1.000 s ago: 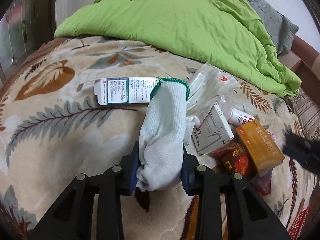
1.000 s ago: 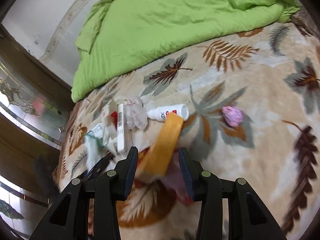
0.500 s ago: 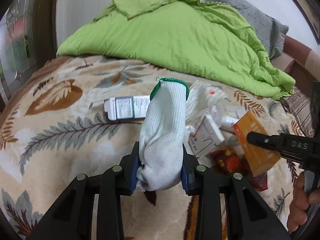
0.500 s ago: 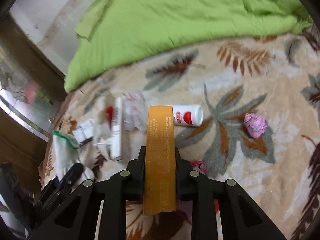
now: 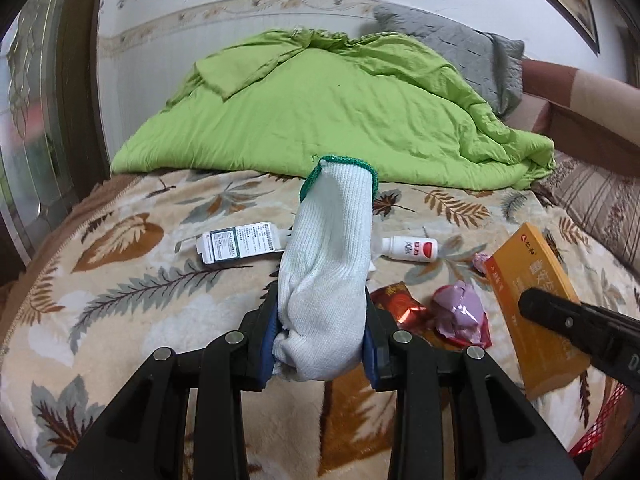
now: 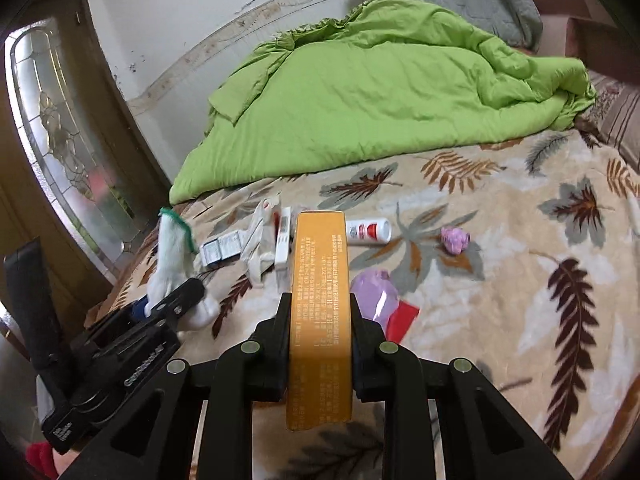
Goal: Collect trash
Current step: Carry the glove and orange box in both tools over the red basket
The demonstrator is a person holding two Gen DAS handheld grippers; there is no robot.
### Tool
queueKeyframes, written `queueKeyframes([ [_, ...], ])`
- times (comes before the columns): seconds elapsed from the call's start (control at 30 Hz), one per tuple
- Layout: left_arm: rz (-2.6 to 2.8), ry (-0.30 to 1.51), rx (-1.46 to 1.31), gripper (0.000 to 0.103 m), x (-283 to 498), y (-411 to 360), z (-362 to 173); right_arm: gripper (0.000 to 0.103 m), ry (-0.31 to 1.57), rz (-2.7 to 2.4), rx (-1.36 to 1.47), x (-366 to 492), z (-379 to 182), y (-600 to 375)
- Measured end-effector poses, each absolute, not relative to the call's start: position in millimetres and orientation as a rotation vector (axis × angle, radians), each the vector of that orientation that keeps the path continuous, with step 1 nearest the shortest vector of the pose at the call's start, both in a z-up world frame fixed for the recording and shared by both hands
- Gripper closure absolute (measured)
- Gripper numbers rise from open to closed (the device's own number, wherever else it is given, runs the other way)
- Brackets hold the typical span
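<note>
The orange box (image 6: pixel 320 304) sits clamped in the right gripper (image 6: pixel 320 312), raised above the leaf-patterned blanket (image 6: pixel 500 280). The white glove (image 5: pixel 328 276) (green cuff up) is pinched in the left gripper (image 5: pixel 320 344), also over that blanket, where a white bottle (image 6: pixel 368 231) lies beyond the box.

Both cameras are riding just behind their own gripper fingers, looking forward and slightly downward across the leaf-patterned blanket (image 5: pixel 132 280) toward the green quilt (image 5: pixel 328 112) and the far wall. The left wrist view is sitting to the left, catching the right gripper (image 5: pixel 532 304) at its right edge; the right wrist view is showing the left gripper (image 6: pixel 176 300) at lower left. Both are sharing the white bottle (image 5: pixel 412 249), the quilt and the blanket's littered middle.
</note>
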State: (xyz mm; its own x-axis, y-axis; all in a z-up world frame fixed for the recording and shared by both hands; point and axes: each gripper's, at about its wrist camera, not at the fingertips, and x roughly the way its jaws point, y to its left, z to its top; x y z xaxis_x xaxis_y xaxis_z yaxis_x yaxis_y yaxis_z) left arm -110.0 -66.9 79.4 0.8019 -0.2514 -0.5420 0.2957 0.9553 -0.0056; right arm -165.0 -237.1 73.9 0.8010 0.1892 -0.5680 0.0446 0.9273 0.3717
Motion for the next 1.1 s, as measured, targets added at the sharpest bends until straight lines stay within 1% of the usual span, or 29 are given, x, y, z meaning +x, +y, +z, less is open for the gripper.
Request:
queueKeyframes([
  [0.1, -0.293, 0.563, 0.112, 0.07, -123, -73, 78, 0.078, 0.656, 0.078, 0.379, -175, 69, -237],
  [0.53, -0.294, 0.55, 0.183, 0.07, -160, -82, 74, 0.078, 0.61, 0.076, 0.417, -206, 75, -252],
  [1.1, -0.303, 0.539, 0.18, 0.07, -162, -83, 76, 0.078, 0.611, 0.085, 0.43, -204, 75, -253],
])
